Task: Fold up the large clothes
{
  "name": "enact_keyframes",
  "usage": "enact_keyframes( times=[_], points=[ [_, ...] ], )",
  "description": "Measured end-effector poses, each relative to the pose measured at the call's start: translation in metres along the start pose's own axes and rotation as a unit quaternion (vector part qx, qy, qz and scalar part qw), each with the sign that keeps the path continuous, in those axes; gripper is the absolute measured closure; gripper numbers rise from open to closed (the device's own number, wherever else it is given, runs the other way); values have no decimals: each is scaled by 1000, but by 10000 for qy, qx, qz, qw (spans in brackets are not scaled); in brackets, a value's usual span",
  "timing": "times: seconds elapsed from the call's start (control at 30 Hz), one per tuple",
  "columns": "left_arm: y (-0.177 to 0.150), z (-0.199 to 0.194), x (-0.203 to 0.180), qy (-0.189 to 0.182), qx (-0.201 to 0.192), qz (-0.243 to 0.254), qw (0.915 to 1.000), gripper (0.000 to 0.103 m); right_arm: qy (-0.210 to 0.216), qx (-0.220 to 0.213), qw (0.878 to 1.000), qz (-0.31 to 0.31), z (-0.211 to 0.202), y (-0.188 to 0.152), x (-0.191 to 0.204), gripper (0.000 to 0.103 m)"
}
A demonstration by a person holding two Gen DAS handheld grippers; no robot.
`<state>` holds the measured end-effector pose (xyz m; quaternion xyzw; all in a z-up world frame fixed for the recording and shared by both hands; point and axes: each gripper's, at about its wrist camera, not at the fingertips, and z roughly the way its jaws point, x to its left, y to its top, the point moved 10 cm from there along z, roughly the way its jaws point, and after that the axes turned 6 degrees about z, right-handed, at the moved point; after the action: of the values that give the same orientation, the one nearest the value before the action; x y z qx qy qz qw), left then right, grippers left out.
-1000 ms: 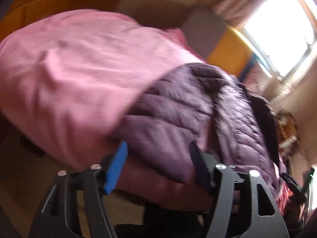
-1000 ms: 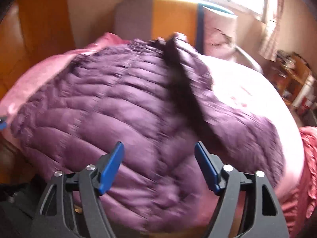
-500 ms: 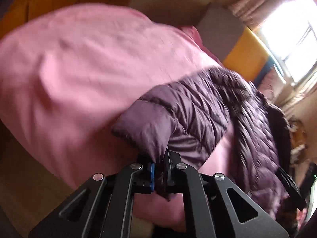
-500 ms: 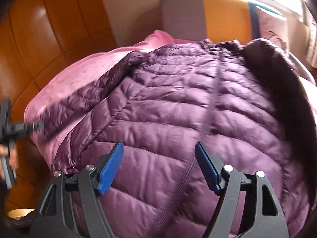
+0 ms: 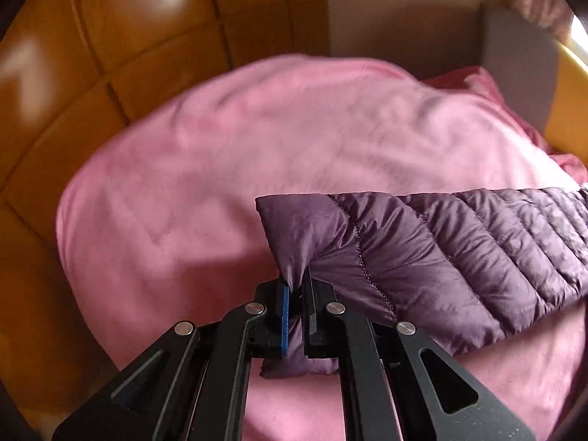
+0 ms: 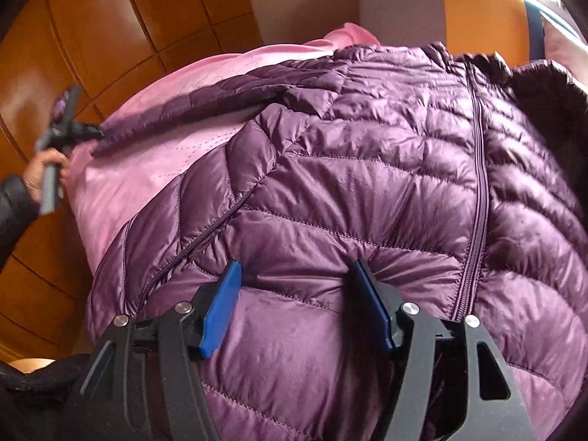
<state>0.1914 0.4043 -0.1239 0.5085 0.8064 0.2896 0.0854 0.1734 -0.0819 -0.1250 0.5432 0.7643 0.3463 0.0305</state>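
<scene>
Since half a second ago my left gripper (image 5: 296, 294) has carried the sleeve cuff (image 5: 294, 235) outward: sleeve (image 5: 459, 250) now drawn nearly straight across the pink bedspread (image 5: 257, 139), where before it sagged in a loop. Right gripper (image 6: 294, 294) has dropped onto the jacket's lower front; it was hovering above it earlier.

Left jaws: closed tight on the cuff, fabric bunched between the pads and a tuck of it hanging below.

Right jaws: spread wide, tips pressed into the quilting of the purple down jacket (image 6: 367, 183), puckering the panel between them. Nothing pinched (pinning, by the look of it, not gripping).

Jacket lies front-up on the bed, zipper (image 6: 477, 183) closed, collar toward the headboard (image 6: 400, 0), hem toward me.

Key relation: the sleeve's long axis runs straight out sideways from the shoulder to my left, and the body sits to the right of the left jaws. From the right wrist view the left gripper (image 6: 62, 125) is out past the bed's edge, well apart from the torso.

Judgement: the next move is likely a sweep of the cuff rightward, back along its own line, over the chest toward the zipper. Left hand has it; right holds the body down. Slick shell fabric may slide if the pin lifts.
</scene>
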Motion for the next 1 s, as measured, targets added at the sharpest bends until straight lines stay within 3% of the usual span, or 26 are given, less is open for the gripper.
enact_keyframes(
  times=[0.07,0.13,0.17,0.2,0.23,0.37,0.47,0.57,0.7,0.8,0.87,1.0],
  points=[
    [-12,8,3,-36,200,-195,9996,98,7,14,10000,65,1,2,-1,40],
    [-12,2,4,-20,54,-292,9996,85,2,9,9999,124,0,4,-2,39],
    [-11,-5,6,-19,-42,-316,9995,61,-10,-8,9999,145,-2,4,-2,39],
    [-10,-14,8,14,-173,-371,9992,27,-37,-31,9999,160,-5,4,-2,39],
    [-7,-27,14,88,-434,-488,9978,19,-79,-68,9998,190,-8,6,-2,39],
    [-9,-68,7,-54,-906,-584,9942,19,-560,-561,9952,569,-45,11,-27,39],
    [-11,-98,-19,-553,-1190,-609,9895,19,-1481,-1190,9774,927,-102,4,-70,30],
    [-11,-124,-73,-1181,-1343,-414,9830,19,-2449,-1428,9512,1217,-158,-21,-120,29],
    [-33,-159,-169,-2035,-1406,342,9683,19,-3603,-1246,9090,1681,-223,-80,-190,30],
    [-56,-181,-241,-2622,-1412,1001,9494,19,-4017,-956,8879,2028,-252,-127,-232,30],
    [-75,-191,-287,-2909,-1380,1392,9364,19,-4149,-763,8816,2115,-254,-149,-250,30],
    [-112,-208,-354,-3472,-1101,1748,9148,19,-4124,-447,8847,2126,-235,-173,-273,34]
  ],
)
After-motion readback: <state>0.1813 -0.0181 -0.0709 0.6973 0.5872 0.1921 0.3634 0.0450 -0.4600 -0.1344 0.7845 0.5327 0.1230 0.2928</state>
